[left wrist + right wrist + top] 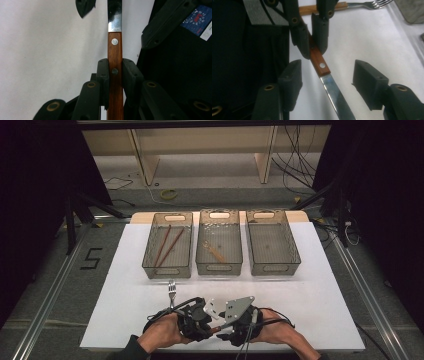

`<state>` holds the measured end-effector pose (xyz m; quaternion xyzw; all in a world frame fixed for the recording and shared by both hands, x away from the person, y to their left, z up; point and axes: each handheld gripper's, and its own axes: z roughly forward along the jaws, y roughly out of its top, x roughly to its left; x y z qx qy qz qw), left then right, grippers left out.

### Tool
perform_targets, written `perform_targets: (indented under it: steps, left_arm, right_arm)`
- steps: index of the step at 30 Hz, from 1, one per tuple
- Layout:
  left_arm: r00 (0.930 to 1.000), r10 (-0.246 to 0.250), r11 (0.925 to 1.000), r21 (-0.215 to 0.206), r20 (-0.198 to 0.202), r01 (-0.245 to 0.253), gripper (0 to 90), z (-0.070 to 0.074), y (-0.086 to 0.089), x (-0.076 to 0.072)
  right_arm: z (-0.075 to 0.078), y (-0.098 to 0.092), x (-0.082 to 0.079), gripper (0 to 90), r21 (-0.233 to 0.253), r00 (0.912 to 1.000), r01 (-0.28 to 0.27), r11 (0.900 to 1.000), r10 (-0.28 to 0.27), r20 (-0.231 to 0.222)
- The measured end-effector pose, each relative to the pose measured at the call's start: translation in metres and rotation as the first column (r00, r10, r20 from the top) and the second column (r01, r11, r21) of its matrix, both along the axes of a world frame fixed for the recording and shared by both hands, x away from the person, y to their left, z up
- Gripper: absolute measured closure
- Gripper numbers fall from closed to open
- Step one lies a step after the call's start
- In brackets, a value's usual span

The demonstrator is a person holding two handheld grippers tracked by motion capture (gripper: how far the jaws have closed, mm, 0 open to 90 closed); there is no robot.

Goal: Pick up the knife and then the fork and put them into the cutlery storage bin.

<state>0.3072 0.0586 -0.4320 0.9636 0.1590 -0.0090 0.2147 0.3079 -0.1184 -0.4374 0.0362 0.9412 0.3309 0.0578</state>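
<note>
3 mesh baskets [168,265]; 2 chopsticks [166,246]; 1 fork [171,290]; 1 knife [324,77]; 1 wooden utensil [215,252]; 2 grippers [197,317].

Fork [171,289], three mesh baskets [168,246], chopsticks [166,245].

The near edge of the white table [310,320] is crowded: the left gripper [209,322] and the right gripper [231,330] are held close together, almost touching, with little room left between them. The left gripper's jaws are closed on the wooden handle of a knife [324,75], whose blade is seen running between the wide-spread jaws of the right gripper [324,87], with open gaps on either side of it. Just beyond the left gripper a fork [171,290] is lying, so a straight path forward there is blocked. Farther back, passage is barred by three mesh baskets [272,265] set side by side; bare table is left on both flanks.
</note>
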Motion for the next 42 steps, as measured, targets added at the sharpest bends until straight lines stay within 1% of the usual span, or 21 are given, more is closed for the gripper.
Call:
perform_targets:
  steps: [2,4,10,11,14,15,16,18,19,22,25,26,31,34,36,37,38,39,40,41,42]
  left_arm:
    - [1.0000,-0.004,1.0000,-0.005,-0.006,0.004,76.1,0.000,-0.001,-0.001]
    - [0.9999,-0.011,0.9999,-0.007,-0.004,0.011,76.1,0.001,-0.001,-0.001]
    - [0.9998,-0.019,0.9997,-0.016,-0.012,0.019,76.1,0.001,-0.003,-0.003]
    - [0.9996,-0.026,0.9996,-0.009,-0.011,0.026,76.1,0.001,-0.003,-0.003]
    - [0.9996,-0.023,0.9996,-0.016,-0.018,0.023,76.1,0.000,-0.004,-0.003]
    - [0.9996,-0.023,0.9996,-0.017,-0.017,0.023,76.0,0.000,-0.004,-0.003]
    - [0.9990,-0.042,0.9991,-0.002,-0.015,0.042,76.1,0.001,-0.003,-0.002]
    - [0.9985,-0.052,0.9986,-0.001,-0.016,0.052,76.0,0.002,-0.003,-0.002]
    - [0.9986,-0.050,0.9988,-0.006,-0.017,0.049,76.0,0.001,-0.003,-0.002]
    - [0.9986,-0.047,0.9988,-0.013,-0.024,0.046,76.1,0.001,-0.004,-0.003]
    - [0.9985,-0.045,0.9987,-0.024,-0.031,0.045,76.0,0.001,-0.004,-0.004]
    - [0.9976,-0.064,0.9979,-0.013,-0.027,0.064,76.0,0.002,-0.004,-0.003]
    - [0.9968,-0.074,0.9971,-0.018,-0.030,0.074,75.9,0.002,-0.003,-0.003]
    - [0.9970,-0.070,0.9967,-0.043,-0.033,0.069,75.7,0.002,-0.002,-0.003]
    - [0.9956,-0.090,0.9953,-0.039,-0.026,0.089,75.7,0.002,-0.002,-0.003]
    - [0.9953,-0.094,0.9948,-0.042,-0.021,0.093,75.7,0.002,-0.003,-0.004]
    - [0.9958,-0.089,0.9950,-0.047,-0.021,0.088,75.6,0.002,-0.003,-0.004]
    - [0.9959,-0.088,0.9950,-0.051,-0.022,0.086,75.6,0.002,-0.003,-0.005]
    - [0.9959,-0.087,0.9946,-0.059,-0.021,0.086,75.5,0.002,-0.003,-0.005]
    - [0.9961,-0.085,0.9947,-0.061,-0.023,0.083,75.3,0.002,-0.002,-0.004]
    - [0.9947,-0.101,0.9935,-0.055,-0.020,0.100,75.2,0.003,-0.001,-0.003]
  right_arm:
    - [-0.002,0.002,-0.002,44.0,-0.020,0.9998,-0.011,1.000,0.011,0.016]
    - [-0.004,0.003,-0.003,46.3,-0.032,0.9981,-0.033,0.999,0.034,0.051]
    - [-0.007,0.006,-0.007,53.9,-0.058,0.9927,-0.077,0.995,0.082,0.088]
    - [-0.008,0.006,-0.007,55.0,-0.068,0.9923,-0.076,0.995,0.083,0.092]
    - [-0.008,0.007,-0.010,58.2,-0.067,0.9910,-0.085,0.994,0.091,0.098]
    - [-0.008,0.007,-0.011,59.2,-0.057,0.9916,-0.090,0.994,0.095,0.088]
    - [-0.009,0.008,-0.011,60.2,-0.052,0.9890,-0.110,0.993,0.114,0.094]
    - [-0.009,0.008,-0.014,62.0,-0.073,0.9896,-0.104,0.992,0.111,0.092]
    - [-0.010,0.008,-0.013,62.9,-0.063,0.9867,-0.121,0.991,0.127,0.101]
    - [-0.011,0.009,-0.015,65.7,-0.073,0.9852,-0.133,0.988,0.140,0.100]
    - [-0.012,0.009,-0.015,69.1,-0.082,0.9808,-0.148,0.986,0.157,0.116]
    - [-0.012,0.009,-0.015,70.2,-0.081,0.9801,-0.151,0.985,0.160,0.118]
    - [-0.012,0.008,-0.015,72.6,-0.082,0.9762,-0.170,0.982,0.179,0.122]
    - [-0.013,0.007,-0.013,73.9,-0.063,0.9679,-0.202,0.977,0.209,0.140]
    - [-0.013,0.007,-0.012,75.1,-0.057,0.9627,-0.219,0.974,0.225,0.150]
    - [-0.013,0.007,-0.012,75.8,-0.067,0.9589,-0.228,0.971,0.236,0.157]
    - [-0.014,0.007,-0.014,76.1,-0.063,0.9598,-0.227,0.972,0.235,0.154]
    - [-0.013,0.006,-0.013,76.2,-0.069,0.9546,-0.241,0.968,0.249,0.164]
    - [-0.014,0.006,-0.012,76.5,-0.069,0.9528,-0.246,0.967,0.255,0.165]
    - [-0.014,0.006,-0.013,76.9,-0.066,0.9562,-0.238,0.969,0.246,0.160]
    - [-0.015,0.007,-0.011,77.2,-0.046,0.9434,-0.267,0.963,0.270,0.192]
